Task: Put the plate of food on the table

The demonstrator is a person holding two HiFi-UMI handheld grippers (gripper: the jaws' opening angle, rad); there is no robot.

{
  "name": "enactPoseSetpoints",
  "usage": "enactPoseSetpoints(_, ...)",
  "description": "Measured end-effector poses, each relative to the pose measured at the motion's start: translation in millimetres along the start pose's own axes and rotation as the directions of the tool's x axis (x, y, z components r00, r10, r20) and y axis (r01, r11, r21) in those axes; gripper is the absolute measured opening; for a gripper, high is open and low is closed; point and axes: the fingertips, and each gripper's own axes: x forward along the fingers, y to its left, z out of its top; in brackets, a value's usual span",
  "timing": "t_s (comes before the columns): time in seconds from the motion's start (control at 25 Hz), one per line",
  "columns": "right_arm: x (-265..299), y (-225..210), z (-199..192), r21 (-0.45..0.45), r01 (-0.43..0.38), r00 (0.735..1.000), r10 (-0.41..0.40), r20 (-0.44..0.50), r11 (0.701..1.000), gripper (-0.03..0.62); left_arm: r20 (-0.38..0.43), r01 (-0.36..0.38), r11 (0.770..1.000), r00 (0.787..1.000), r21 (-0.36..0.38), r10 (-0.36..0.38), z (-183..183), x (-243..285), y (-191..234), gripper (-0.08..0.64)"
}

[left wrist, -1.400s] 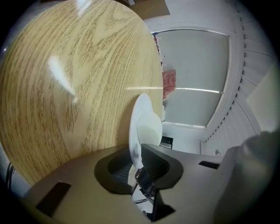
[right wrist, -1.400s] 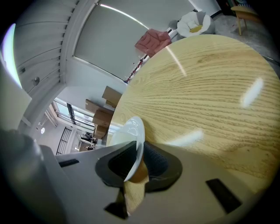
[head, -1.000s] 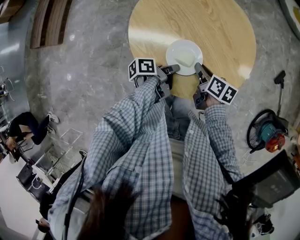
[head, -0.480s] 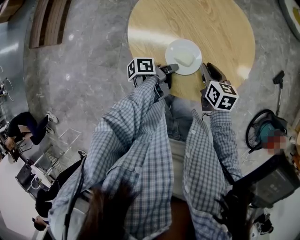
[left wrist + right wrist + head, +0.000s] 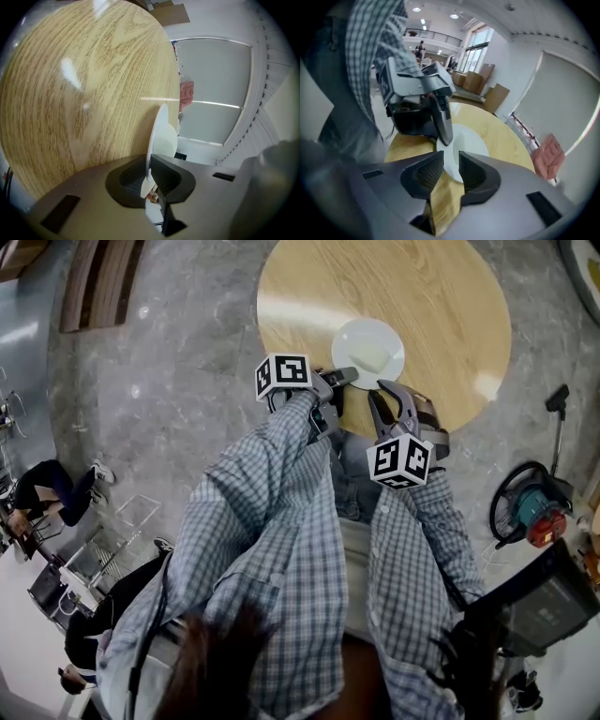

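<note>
A white plate [image 5: 368, 348] with a pale piece of food [image 5: 372, 355] rests on the round wooden table [image 5: 441, 296], near its front edge. My left gripper [image 5: 342, 378] is shut on the plate's near-left rim. In the left gripper view the plate [image 5: 161, 136] stands edge-on between the jaws of that gripper [image 5: 149, 176]. My right gripper [image 5: 392, 397] hangs open just in front of the plate, apart from it. The right gripper view has bare table [image 5: 506, 140] in that gripper's [image 5: 451, 171] gap, with the plate [image 5: 468, 140] and the left gripper [image 5: 443, 126] beyond.
A red and teal machine with a black hose [image 5: 534, 507] sits on the stone floor to the right, near a dark cart [image 5: 544, 601]. A wire rack [image 5: 112, 554] and a seated person [image 5: 47, 493] are at the left. A pink chair [image 5: 548, 157] stands past the table.
My right gripper has let go of the plate's right rim, drawn back toward the person and turned. The plate and the left gripper have stayed put.
</note>
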Motion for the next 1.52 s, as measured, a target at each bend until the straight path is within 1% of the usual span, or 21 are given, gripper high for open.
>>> enactPoseSetpoints(0.08,5,12,-4,-0.127,-0.015,0.999,0.011,-0.032,0.992,0.086,-0.002,0.001,1.000,1.000,0.000,-0.001,0,1,0,0.035)
enactPoseSetpoints(0.16,10,19,-7,-0.226,-0.025,0.998,0.012,-0.059,0.974,0.086,-0.002,0.002,1.000,1.000,-0.002,-0.002,0,1,0,0.035)
enactPoseSetpoints(0.32,21,23,-12,-0.386,-0.018,0.994,-0.027,-0.110,0.922,0.084,-0.003,0.004,1.000,1.000,-0.004,-0.004,1,1,1,0.035)
enactPoseSetpoints(0.36,24,23,-14,-0.413,-0.018,0.992,-0.035,-0.123,0.911,0.084,-0.004,0.004,1.000,1.000,-0.003,-0.004,1,1,1,0.035)
enactPoseSetpoints(0.52,26,25,-20,-0.470,-0.021,0.987,-0.058,-0.152,0.883,0.083,-0.004,0.004,1.000,1.000,0.001,-0.004,-1,3,-1,0.035)
enactPoseSetpoints(0.56,26,24,-19,-0.483,-0.011,0.986,-0.071,-0.153,0.875,0.068,-0.005,0.005,1.000,1.000,0.001,-0.005,-1,3,-1,0.035)
enactPoseSetpoints(0.6,27,23,-19,-0.490,-0.005,0.985,-0.082,-0.155,0.872,0.043,-0.006,0.005,1.000,1.000,0.000,-0.005,-1,3,0,0.035)
enactPoseSetpoints(0.76,28,20,-15,-0.484,0.005,0.981,-0.097,-0.166,0.875,0.038,-0.004,0.013,1.000,1.000,-0.009,-0.013,2,2,-1,0.035)
enactPoseSetpoints(0.88,26,16,-15,-0.465,0.016,0.980,-0.107,-0.170,0.885,0.038,-0.011,0.023,1.000,1.000,-0.015,-0.023,1,2,-4,0.035)
enactPoseSetpoints(1.0,27,11,-16,-0.442,0.027,0.977,-0.117,-0.179,0.897,0.037,-0.021,0.058,0.998,0.998,-0.010,-0.058,1,5,-9,0.035)
enactPoseSetpoints(1.08,29,7,-17,-0.436,0.033,0.976,-0.124,-0.181,0.899,0.037,-0.029,0.084,0.996,0.996,-0.003,-0.084,-1,8,-13,0.037)
enactPoseSetpoints(1.2,30,3,-16,-0.438,0.037,0.976,-0.127,-0.178,0.898,0.037,-0.038,0.092,0.996,0.995,0.005,-0.092,-3,7,-14,0.037)
enactPoseSetpoints(1.32,30,3,-21,-0.448,0.027,0.976,-0.121,-0.182,0.894,0.037,-0.037,0.088,0.996,0.995,-0.001,-0.088,-7,4,-13,0.037)
enactPoseSetpoints(1.44,33,4,-27,-0.466,-0.007,0.977,-0.093,-0.190,0.885,0.037,-0.033,0.084,0.996,0.996,-0.005,-0.085,-9,-2,-9,0.037)
enactPoseSetpoints(1.52,36,5,-30,-0.463,-0.022,0.977,-0.079,-0.197,0.886,0.037,-0.024,0.086,0.996,0.996,-0.003,-0.086,-6,-8,-6,0.037)
